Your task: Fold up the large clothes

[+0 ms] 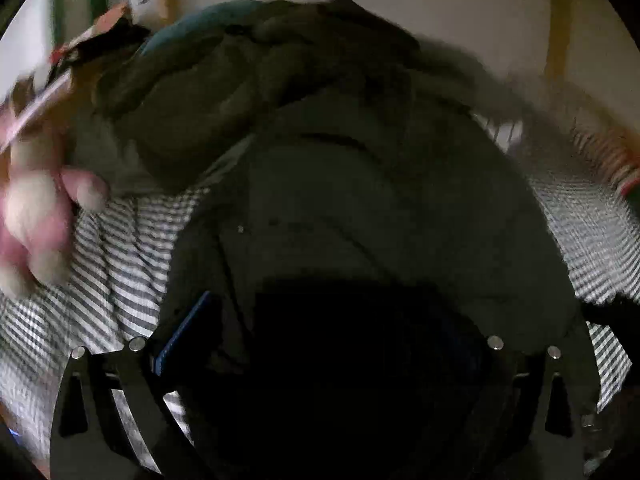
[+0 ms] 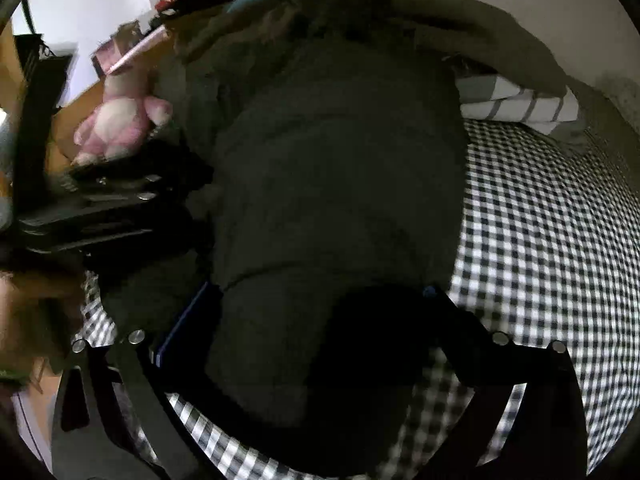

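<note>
A bulky dark green garment [image 2: 340,168] lies across a black-and-white checked bed sheet [image 2: 540,240]. My right gripper [image 2: 308,304] straddles its near end, fingers wide apart, blue pad [image 2: 184,320] on the left, with cloth bulging between them. In the left wrist view, which is blurred, the same garment [image 1: 360,200] fills the middle and spills over my left gripper [image 1: 320,320]. One blue-padded finger [image 1: 184,328] shows; the other is hidden under cloth. The right wrist view shows the left gripper [image 2: 176,188] side-on at the garment's left edge.
A pink and white plush toy [image 2: 116,120] sits at the bed's left side and shows as a blurred shape [image 1: 36,220] in the left wrist view. Folded grey-and-white checked cloth [image 2: 520,104] lies near the wall. Part of a person [image 2: 24,300] is at lower left.
</note>
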The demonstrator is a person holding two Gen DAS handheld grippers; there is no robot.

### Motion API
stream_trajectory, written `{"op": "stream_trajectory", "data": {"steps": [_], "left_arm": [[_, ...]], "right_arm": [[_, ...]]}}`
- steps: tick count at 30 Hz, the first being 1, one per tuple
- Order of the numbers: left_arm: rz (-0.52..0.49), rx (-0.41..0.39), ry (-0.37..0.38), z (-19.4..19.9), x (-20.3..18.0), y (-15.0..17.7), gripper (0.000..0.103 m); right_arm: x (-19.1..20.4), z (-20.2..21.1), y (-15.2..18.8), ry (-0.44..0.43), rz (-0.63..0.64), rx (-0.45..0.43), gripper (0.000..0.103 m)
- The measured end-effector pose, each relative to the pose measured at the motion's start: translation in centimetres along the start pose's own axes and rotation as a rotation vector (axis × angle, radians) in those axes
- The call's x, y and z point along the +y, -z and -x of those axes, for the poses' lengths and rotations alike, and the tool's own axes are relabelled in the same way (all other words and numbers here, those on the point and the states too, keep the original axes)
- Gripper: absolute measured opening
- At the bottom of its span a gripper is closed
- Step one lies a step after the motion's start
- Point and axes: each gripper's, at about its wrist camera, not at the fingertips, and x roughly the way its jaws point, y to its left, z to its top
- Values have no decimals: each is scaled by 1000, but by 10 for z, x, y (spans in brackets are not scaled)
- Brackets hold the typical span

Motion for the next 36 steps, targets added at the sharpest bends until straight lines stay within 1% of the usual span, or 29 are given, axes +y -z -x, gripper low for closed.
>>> {"op": "stream_trajectory", "data": {"steps": [1,2,3,5,6,9,11,13,15,17,19,22,23,26,28,29,31,33,34,36], "left_arm": [[70,-7,62,-1,12,5,99],[115,-20,107,-3,21,14,99],[133,-42,136,-4,26,21,99],[113,-76,124,-2,27,24,99],[110,-83,119,-1,27,26,99],[107,-89,114,-1,26,29,99],[107,-100,115,-2,24,30,99],[110,-106,120,0,23,31,99],[118,-99,131,0,28,29,99],[121,-100,135,0,31,28,99],[118,-105,129,0,28,28,99],[119,-107,122,2,27,28,99],[118,-106,119,2,26,28,99],[117,-107,113,2,26,29,99],[116,-107,105,2,25,29,99],[121,-103,101,3,25,29,99],[148,-85,96,10,24,27,99],[198,-65,68,28,19,24,99],[207,-74,60,36,16,25,99],[197,-112,69,59,6,33,99]], "right_arm": [[-2,10,5,-12,-14,-23,100],[-3,15,9,-21,-21,-30,100],[-2,15,12,-33,-20,-16,100],[-7,-5,10,-49,-27,50,100],[-8,-11,9,-49,-26,68,100],[-10,-26,15,-57,-6,90,101],[-13,-25,14,-75,-8,96,101],[-22,-18,7,-143,-36,111,101],[-46,-11,1,-248,-123,116,100],[-66,-5,0,-282,-185,106,100],[-83,-1,0,-301,-226,104,100],[-100,-4,4,-296,-281,129,101],[-102,-5,4,-288,-288,124,100],[-95,-8,2,-276,-268,108,100],[-84,-12,1,-235,-222,105,100],[-86,-17,1,-242,-227,117,100],[-96,-27,7,-303,-283,154,100],[-106,-29,15,-356,-338,170,100],[-109,-27,19,-367,-351,173,100],[-108,-20,24,-371,-343,165,100]]}}
